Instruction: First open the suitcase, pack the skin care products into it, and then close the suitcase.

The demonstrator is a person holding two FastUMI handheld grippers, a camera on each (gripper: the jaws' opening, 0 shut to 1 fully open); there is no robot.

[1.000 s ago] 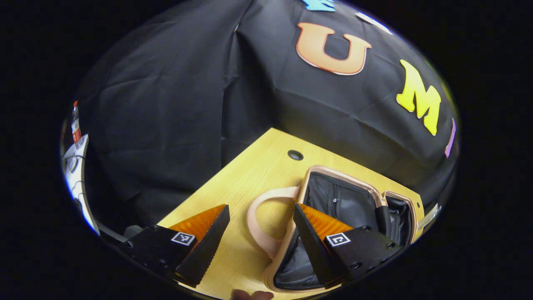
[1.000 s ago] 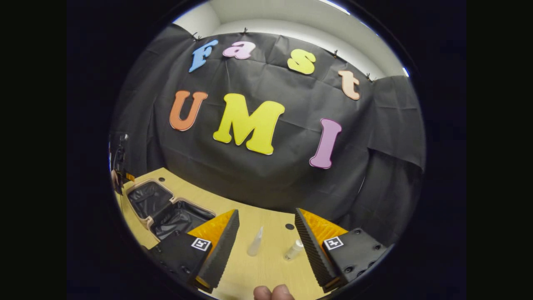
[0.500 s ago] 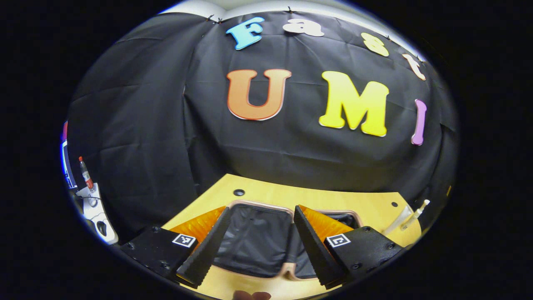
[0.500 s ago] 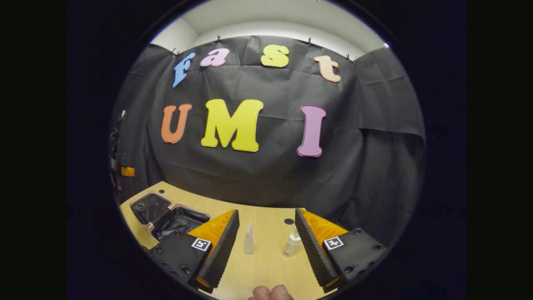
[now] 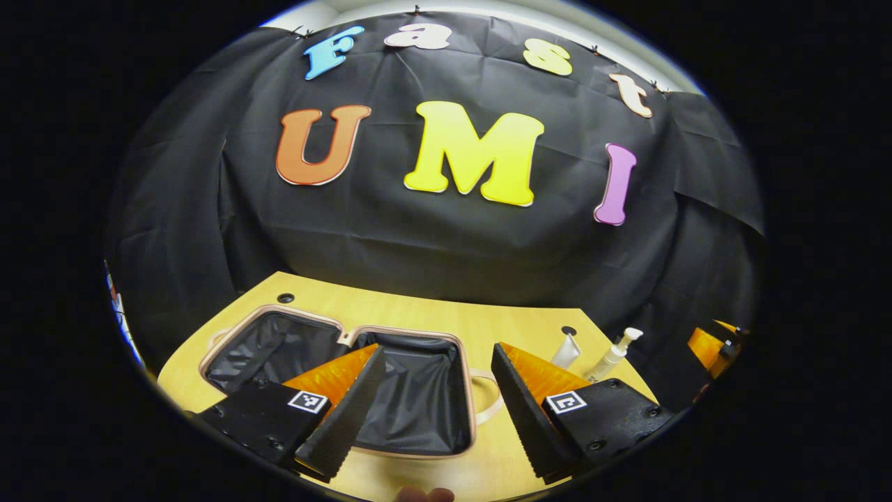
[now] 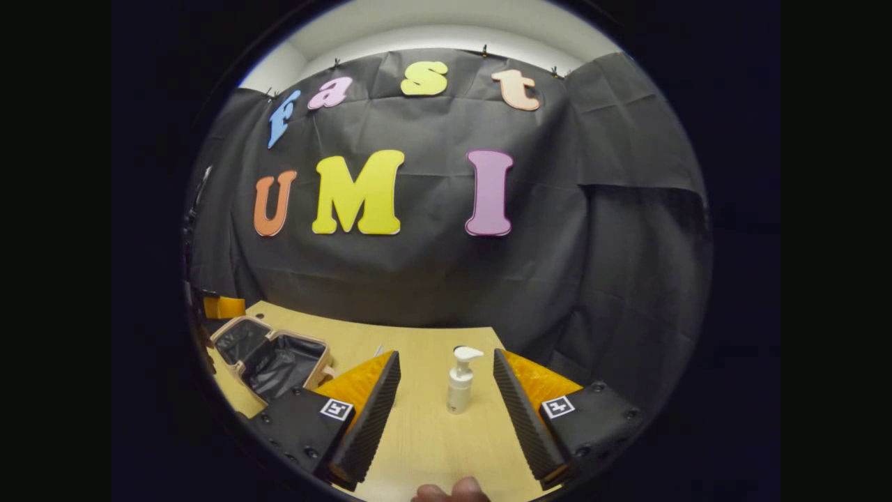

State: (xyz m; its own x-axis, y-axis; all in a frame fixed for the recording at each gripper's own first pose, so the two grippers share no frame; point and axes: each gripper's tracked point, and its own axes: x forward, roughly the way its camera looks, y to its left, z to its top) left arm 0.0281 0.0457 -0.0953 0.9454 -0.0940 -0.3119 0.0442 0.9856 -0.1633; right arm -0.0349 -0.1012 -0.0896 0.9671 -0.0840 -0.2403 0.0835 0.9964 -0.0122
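The small pink-rimmed suitcase with black fabric lining (image 5: 411, 390) lies fully open, both halves flat, on the light wooden desk (image 5: 418, 317), with the left claw (image 5: 435, 401) released and spread wide above its right half, gripping nothing. To the suitcase's right on the desk stand a white squeeze tube (image 5: 566, 350) and, just beside it, a white pump bottle (image 6: 460, 382). The right claw (image 6: 446, 404) is likewise released, the upright pump bottle standing ahead between its fingers, apart from both.
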